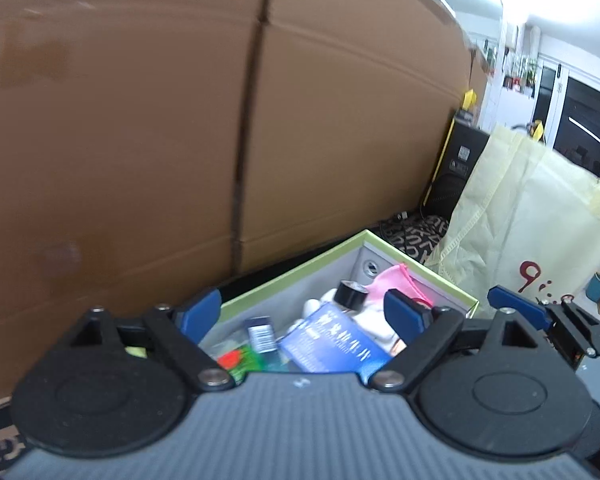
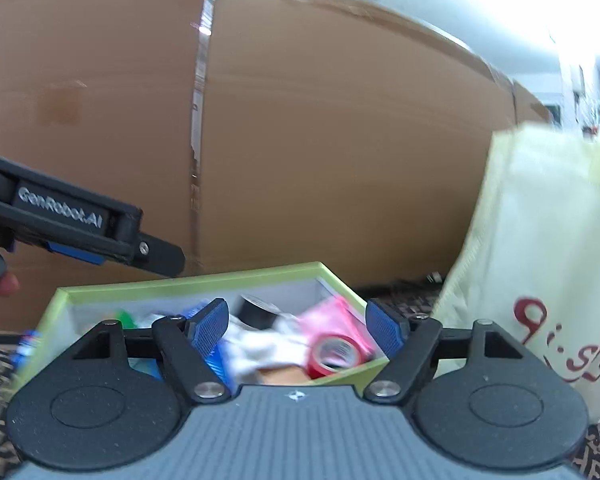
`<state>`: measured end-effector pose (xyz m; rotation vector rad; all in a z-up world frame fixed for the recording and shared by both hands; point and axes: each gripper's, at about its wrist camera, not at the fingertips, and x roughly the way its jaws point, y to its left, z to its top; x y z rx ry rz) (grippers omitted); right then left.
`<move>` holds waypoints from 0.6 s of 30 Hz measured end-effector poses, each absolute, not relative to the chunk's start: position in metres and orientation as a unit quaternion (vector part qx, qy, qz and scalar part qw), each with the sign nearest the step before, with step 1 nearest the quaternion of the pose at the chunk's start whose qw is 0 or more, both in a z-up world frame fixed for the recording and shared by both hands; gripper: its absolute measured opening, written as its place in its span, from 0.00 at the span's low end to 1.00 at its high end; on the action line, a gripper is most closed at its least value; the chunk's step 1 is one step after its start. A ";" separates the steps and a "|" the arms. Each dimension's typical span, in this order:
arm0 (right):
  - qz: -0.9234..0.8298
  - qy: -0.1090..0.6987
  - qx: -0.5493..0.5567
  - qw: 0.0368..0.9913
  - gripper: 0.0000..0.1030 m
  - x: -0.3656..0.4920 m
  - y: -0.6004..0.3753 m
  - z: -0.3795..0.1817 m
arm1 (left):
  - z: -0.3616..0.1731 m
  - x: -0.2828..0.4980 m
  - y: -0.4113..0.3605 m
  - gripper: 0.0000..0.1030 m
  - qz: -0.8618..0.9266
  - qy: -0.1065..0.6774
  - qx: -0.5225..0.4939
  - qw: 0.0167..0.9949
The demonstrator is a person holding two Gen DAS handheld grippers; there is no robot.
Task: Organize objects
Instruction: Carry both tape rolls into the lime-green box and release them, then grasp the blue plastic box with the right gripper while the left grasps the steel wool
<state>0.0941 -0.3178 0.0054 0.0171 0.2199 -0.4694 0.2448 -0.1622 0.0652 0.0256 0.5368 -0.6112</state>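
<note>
Blurring box [image 2: 188,282] contents, left gripper [image 2: 100,236] cropped

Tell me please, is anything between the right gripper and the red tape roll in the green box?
Nothing visible blocks it. The right gripper is open and empty above the green box, which has no lid. The red tape roll lies uncovered on top, beside the pink cloth.

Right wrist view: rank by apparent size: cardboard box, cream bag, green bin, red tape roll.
1. cardboard box
2. cream bag
3. green bin, partly hidden by the gripper, so its place against the bag is unsure
4. red tape roll
</note>
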 end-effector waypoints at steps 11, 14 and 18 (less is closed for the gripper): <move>-0.129 0.083 -0.017 0.988 0.77 0.082 -0.211 0.022 | 0.065 0.198 -0.032 1.00 -0.250 0.242 -0.032 0.937; -0.095 0.099 -0.017 0.990 0.77 0.080 -0.173 0.015 | 0.054 0.192 -0.004 1.00 -0.233 0.247 -0.035 0.940; -0.060 0.142 -0.022 0.988 0.76 0.099 -0.140 -0.008 | 0.038 0.192 0.026 1.00 -0.217 0.263 -0.047 0.939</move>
